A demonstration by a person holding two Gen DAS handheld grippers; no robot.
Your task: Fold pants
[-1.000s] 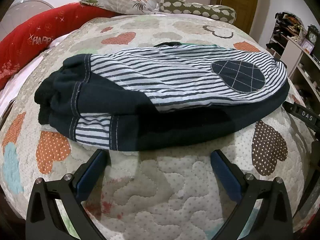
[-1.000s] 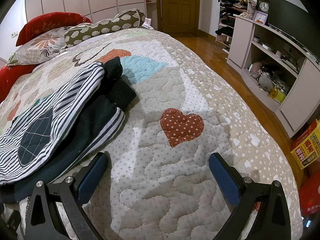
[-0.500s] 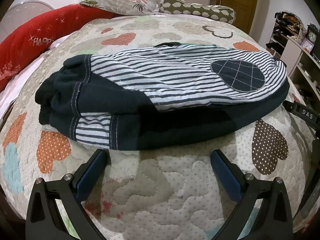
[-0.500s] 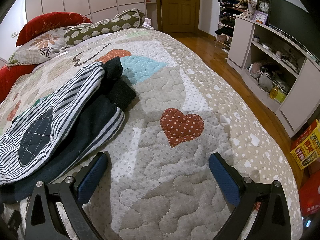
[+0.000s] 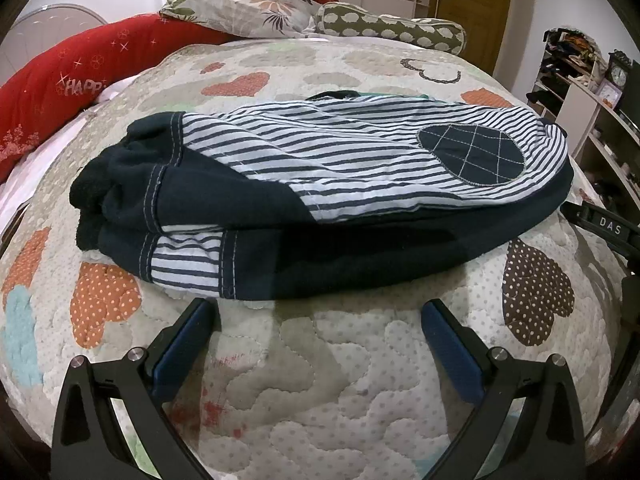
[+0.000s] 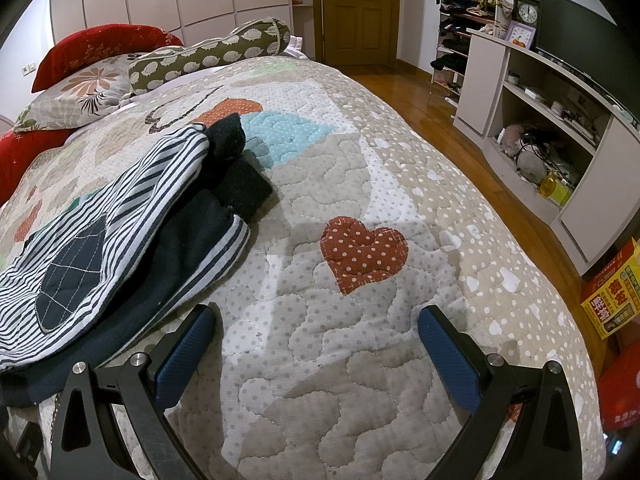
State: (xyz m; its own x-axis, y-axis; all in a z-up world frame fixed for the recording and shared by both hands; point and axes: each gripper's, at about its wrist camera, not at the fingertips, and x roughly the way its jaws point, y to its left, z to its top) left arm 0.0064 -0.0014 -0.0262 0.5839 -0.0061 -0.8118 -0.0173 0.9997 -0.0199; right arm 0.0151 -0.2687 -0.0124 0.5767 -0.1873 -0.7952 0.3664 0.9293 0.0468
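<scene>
The pants (image 5: pixel 320 184) are navy with blue-and-white stripes and a navy oval patch. They lie folded in a flat bundle on the quilted bedspread (image 5: pixel 344 392), cuffs at the left. My left gripper (image 5: pixel 320 320) is open and empty, just in front of the bundle's near edge. In the right wrist view the pants (image 6: pixel 112 248) lie at the left. My right gripper (image 6: pixel 316 324) is open and empty over bare quilt, its left finger (image 6: pixel 184 352) close beside the pants' edge. Part of the right gripper shows at the right edge of the left wrist view (image 5: pixel 600 224).
Red, floral and patterned pillows (image 5: pixel 248 12) lie at the head of the bed. The bed's right edge drops to a wooden floor (image 6: pixel 440 120). A shelf unit (image 6: pixel 560 128) with a clock and a TV stands along the right wall. A yellow box (image 6: pixel 612 296) sits on the floor.
</scene>
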